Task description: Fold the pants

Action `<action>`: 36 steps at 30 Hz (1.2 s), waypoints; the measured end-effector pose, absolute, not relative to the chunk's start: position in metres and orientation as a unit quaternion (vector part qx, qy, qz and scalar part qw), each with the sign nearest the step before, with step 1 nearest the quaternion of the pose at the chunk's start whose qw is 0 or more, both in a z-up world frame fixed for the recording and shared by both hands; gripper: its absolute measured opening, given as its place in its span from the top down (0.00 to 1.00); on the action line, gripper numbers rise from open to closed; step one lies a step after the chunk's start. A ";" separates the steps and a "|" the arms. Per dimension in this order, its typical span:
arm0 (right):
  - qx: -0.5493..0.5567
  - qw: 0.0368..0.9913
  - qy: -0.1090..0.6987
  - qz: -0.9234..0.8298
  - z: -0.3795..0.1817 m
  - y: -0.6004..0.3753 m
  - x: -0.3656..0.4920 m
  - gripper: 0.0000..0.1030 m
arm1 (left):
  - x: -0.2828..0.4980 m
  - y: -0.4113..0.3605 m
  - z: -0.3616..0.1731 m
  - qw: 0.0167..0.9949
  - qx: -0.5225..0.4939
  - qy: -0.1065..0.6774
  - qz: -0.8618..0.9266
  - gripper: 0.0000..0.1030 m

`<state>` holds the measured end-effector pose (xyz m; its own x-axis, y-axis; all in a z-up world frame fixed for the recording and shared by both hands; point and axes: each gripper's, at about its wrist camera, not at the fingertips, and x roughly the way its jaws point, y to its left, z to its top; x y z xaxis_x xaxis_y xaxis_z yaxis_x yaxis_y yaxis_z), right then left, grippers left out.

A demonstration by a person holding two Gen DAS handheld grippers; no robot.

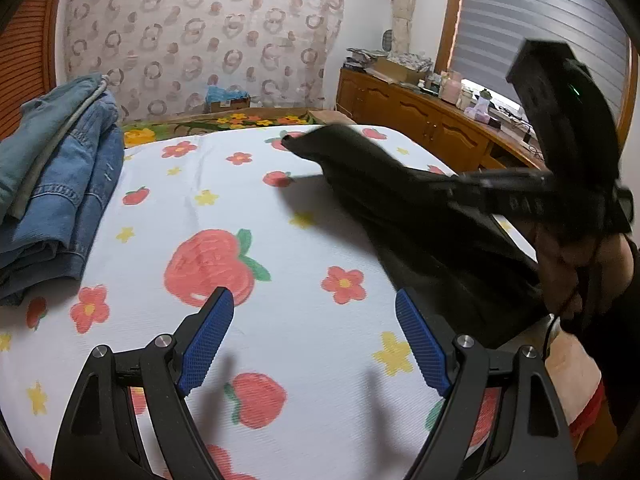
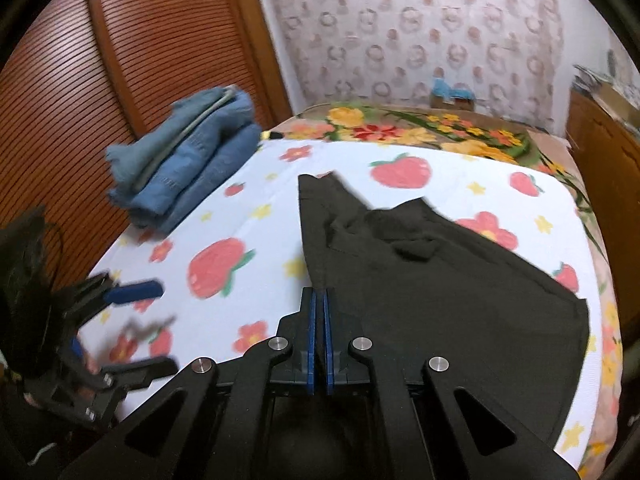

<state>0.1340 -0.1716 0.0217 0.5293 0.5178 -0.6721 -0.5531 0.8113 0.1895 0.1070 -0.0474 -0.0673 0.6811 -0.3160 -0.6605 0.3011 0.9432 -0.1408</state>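
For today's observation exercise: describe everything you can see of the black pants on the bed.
The black pants are plain, dark, matte cloth, lying crumpled and partly spread on the strawberry-and-flower bedsheet. Their upper corners stick up in points, with a rumpled fold in the middle. The near edge meets the tips of the shut right gripper, which seems to pinch it. The open left gripper hovers apart.

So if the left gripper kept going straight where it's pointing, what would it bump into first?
Probably the bedsheet, near the big strawberry print. The left gripper has open fingers tilted down at bare sheet; the black pants lie off to the right.
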 end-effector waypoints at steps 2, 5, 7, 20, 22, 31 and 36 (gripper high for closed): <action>-0.029 0.868 0.381 0.316 0.015 -0.165 0.127 0.97 | 0.108 -0.045 -0.067 0.917 -0.012 0.362 -0.166 0.19; -0.041 0.863 0.391 0.318 0.006 -0.157 0.121 0.97 | 0.109 -0.041 -0.067 0.918 -0.012 0.362 -0.162 0.19; -0.047 0.862 0.395 0.315 0.004 -0.155 0.118 0.97 | 0.110 -0.039 -0.068 0.918 -0.013 0.363 -0.160 0.19; -0.045 0.891 0.361 0.271 0.023 -0.173 0.125 0.71 | 0.117 -0.040 -0.088 0.912 -0.004 0.383 -0.149 0.19; -0.041 0.892 0.366 0.261 0.020 -0.174 0.135 0.71 | 0.118 -0.041 -0.092 0.908 -0.007 0.391 -0.152 0.19; -0.010 0.876 0.412 0.249 -0.001 -0.161 0.173 0.71 | 0.118 -0.046 -0.099 0.902 0.002 0.402 -0.156 0.19; -0.006 0.868 0.423 0.260 -0.008 -0.153 0.174 0.71 | 0.117 -0.045 -0.099 0.903 0.002 0.400 -0.158 0.19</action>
<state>0.1736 -0.1529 -0.0084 0.5064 0.4462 -0.7379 -0.4558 0.8649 0.2103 0.1165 -0.0454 -0.0994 0.6310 -0.2834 -0.7222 0.2859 0.9503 -0.1231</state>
